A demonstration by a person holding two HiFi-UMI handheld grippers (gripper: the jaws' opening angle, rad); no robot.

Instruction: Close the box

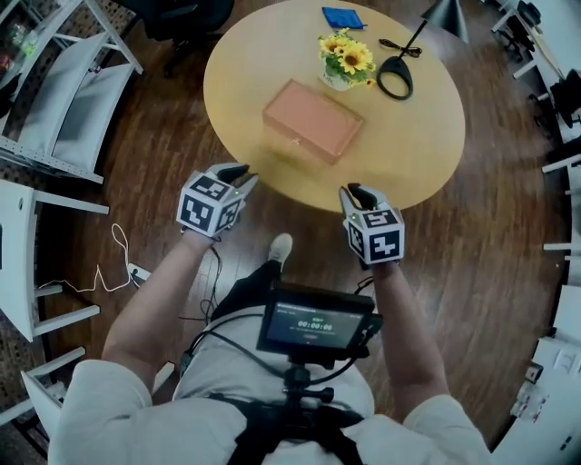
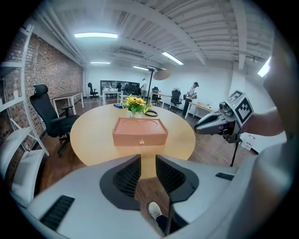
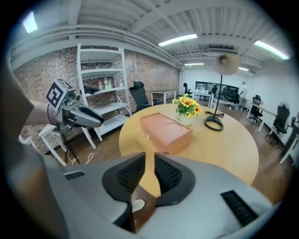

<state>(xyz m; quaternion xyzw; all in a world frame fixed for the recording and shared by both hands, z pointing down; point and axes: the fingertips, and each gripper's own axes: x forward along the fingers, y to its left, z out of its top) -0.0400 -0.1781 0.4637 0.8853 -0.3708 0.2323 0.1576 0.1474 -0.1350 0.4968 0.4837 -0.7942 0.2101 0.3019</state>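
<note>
Left gripper (image 2: 148, 173) first: its jaws stand a little apart, a narrow gap with nothing in it, just floor and the person's shoe (image 2: 154, 209) showing through. Over to the right gripper (image 3: 149, 176): same story, jaws slightly parted, nothing pinched, wood floor below. Both grippers hang in the air off the near edge of the desk (image 1: 413, 150), level with each other, the left one off the desk's near-left rim, the right one off its near-right rim. Neither touches the desk or anything on it.

And there's the box (image 1: 311, 120), a flat terracotta-pink one, lying near the middle of the round desk, turned at an angle to the person. Its lid lies flat down on the body, with a small round knob on the front wall facing the left gripper. It sits well clear of both sets of jaws.

Just behind the box is a pot of yellow flowers (image 1: 346, 57), beside that the black ring base of a lamp (image 1: 396, 78), and at the far edge a blue object (image 1: 343, 17). A small screen (image 1: 313, 327) rides on the person's chest. White shelving (image 3: 100, 91) stands by the brick wall to the left.
</note>
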